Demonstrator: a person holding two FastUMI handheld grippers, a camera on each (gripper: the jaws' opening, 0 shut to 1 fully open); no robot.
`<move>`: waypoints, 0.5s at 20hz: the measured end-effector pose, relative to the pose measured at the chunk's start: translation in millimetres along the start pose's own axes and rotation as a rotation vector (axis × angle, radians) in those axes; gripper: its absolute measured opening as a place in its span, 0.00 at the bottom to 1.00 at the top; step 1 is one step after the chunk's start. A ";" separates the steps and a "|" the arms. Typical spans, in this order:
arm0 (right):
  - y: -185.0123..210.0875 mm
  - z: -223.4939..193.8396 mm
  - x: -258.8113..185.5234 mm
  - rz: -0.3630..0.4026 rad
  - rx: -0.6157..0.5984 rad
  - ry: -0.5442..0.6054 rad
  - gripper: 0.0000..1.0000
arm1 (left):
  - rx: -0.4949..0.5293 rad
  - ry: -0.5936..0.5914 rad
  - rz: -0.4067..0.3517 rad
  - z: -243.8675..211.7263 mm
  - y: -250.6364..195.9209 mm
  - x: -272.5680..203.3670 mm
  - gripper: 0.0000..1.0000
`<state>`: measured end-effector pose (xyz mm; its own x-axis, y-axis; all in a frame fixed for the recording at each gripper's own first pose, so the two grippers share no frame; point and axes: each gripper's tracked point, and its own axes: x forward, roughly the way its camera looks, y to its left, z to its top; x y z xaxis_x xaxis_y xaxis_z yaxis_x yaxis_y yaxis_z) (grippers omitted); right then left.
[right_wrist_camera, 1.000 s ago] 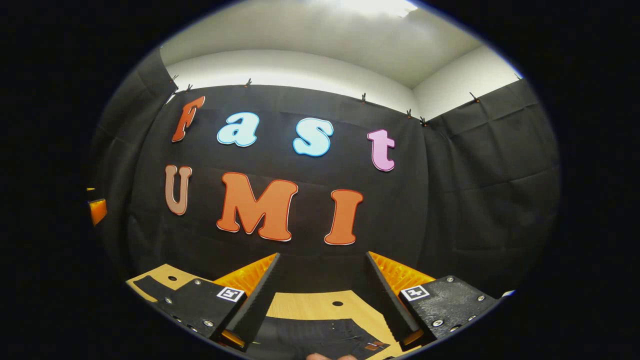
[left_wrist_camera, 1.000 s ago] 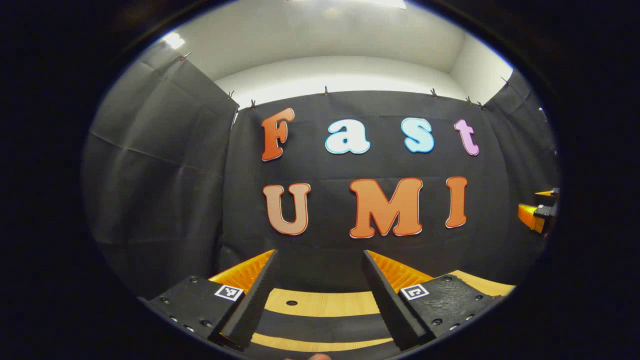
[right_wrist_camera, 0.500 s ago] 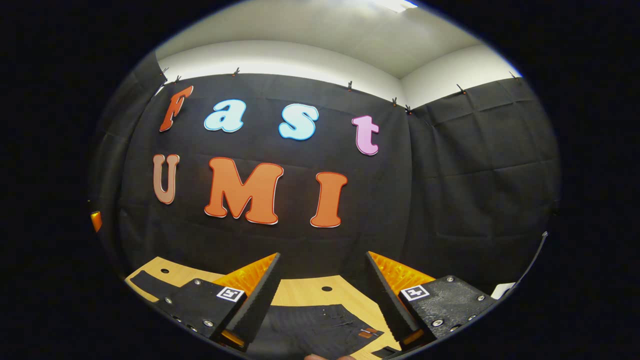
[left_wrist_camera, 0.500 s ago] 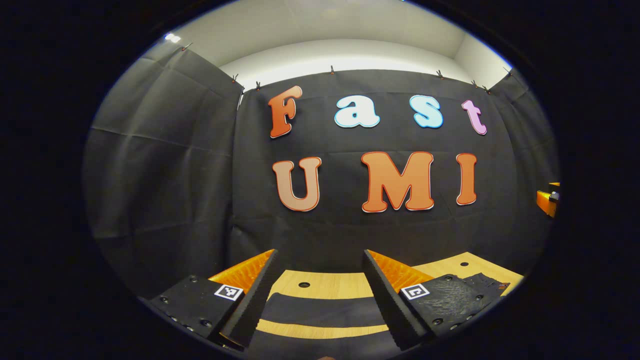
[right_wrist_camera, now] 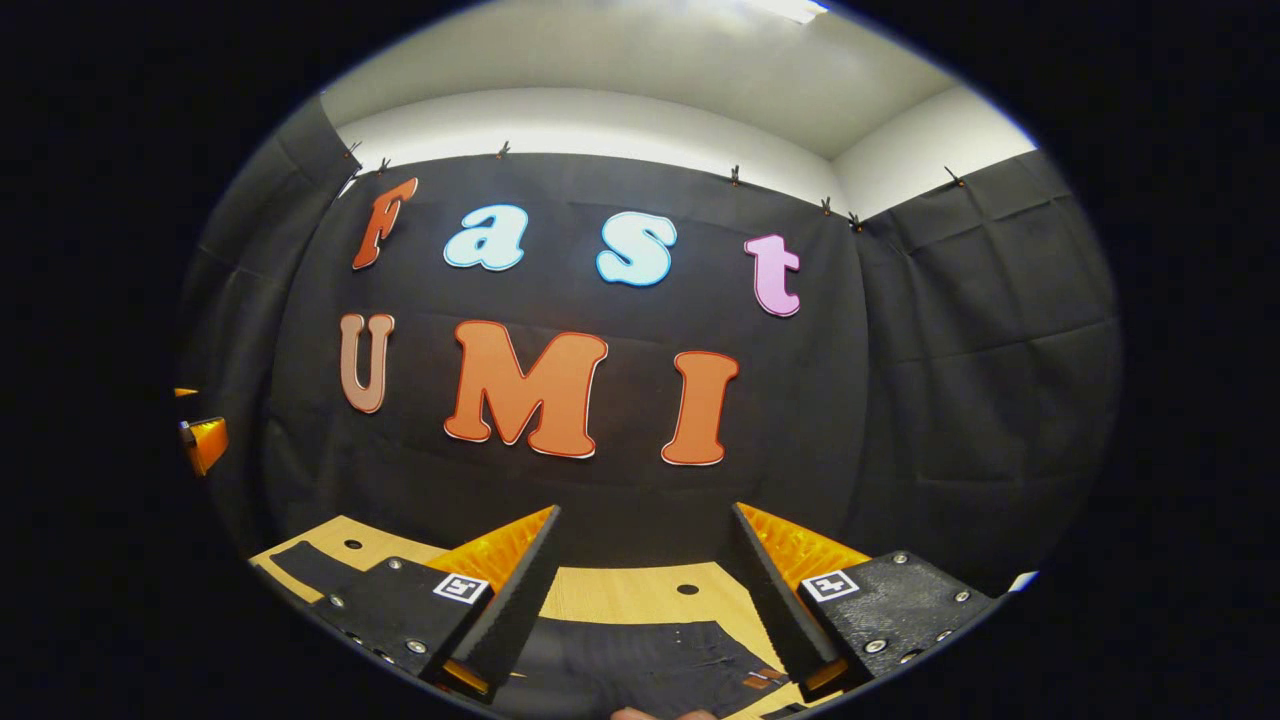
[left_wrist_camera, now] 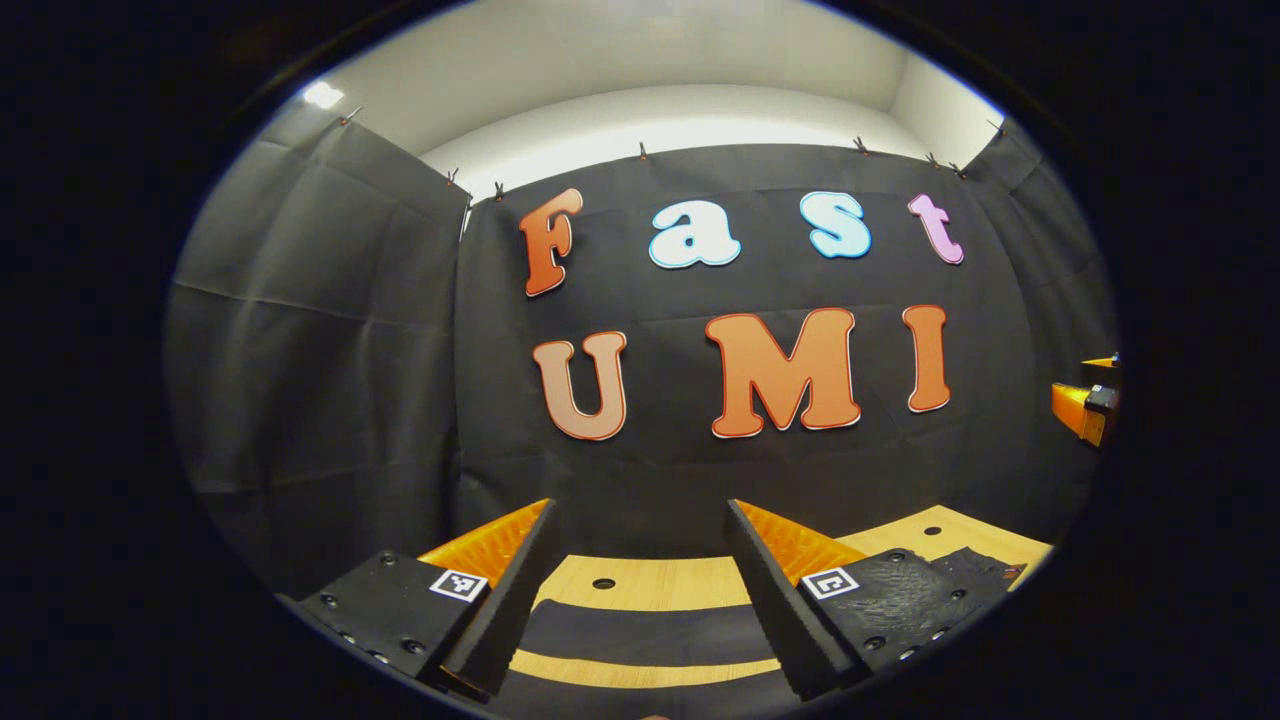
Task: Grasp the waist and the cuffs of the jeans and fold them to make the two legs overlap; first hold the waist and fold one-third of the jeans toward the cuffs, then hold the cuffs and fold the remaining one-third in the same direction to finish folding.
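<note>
Both claws hover wide apart, holding nothing: left claw (left_wrist_camera: 640,575), right claw (right_wrist_camera: 645,580). Dark jeans (right_wrist_camera: 640,665) lie flat on the worktop (right_wrist_camera: 610,592), cut off at the bottom edge.

Dark jeans (right_wrist_camera: 640,655) with tan patch lie on pale wood table (left_wrist_camera: 650,582).

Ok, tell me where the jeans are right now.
The jeans lie flat on the wooden table, low in the right gripper view between the open right gripper fingers.
</note>
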<state>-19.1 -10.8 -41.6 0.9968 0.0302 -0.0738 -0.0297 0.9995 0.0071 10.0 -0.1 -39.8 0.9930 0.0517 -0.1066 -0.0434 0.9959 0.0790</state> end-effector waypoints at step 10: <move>-67.2 -83.7 52.5 -0.089 0.069 0.281 0.98 | -0.054 0.225 0.178 -65.6 49.9 15.5 0.99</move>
<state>29.1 -75.9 -129.4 0.9355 -0.0476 -0.3502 0.0714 0.9959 0.0554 16.0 55.3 -102.5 0.9200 0.2354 -0.3134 -0.2268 0.9718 0.0642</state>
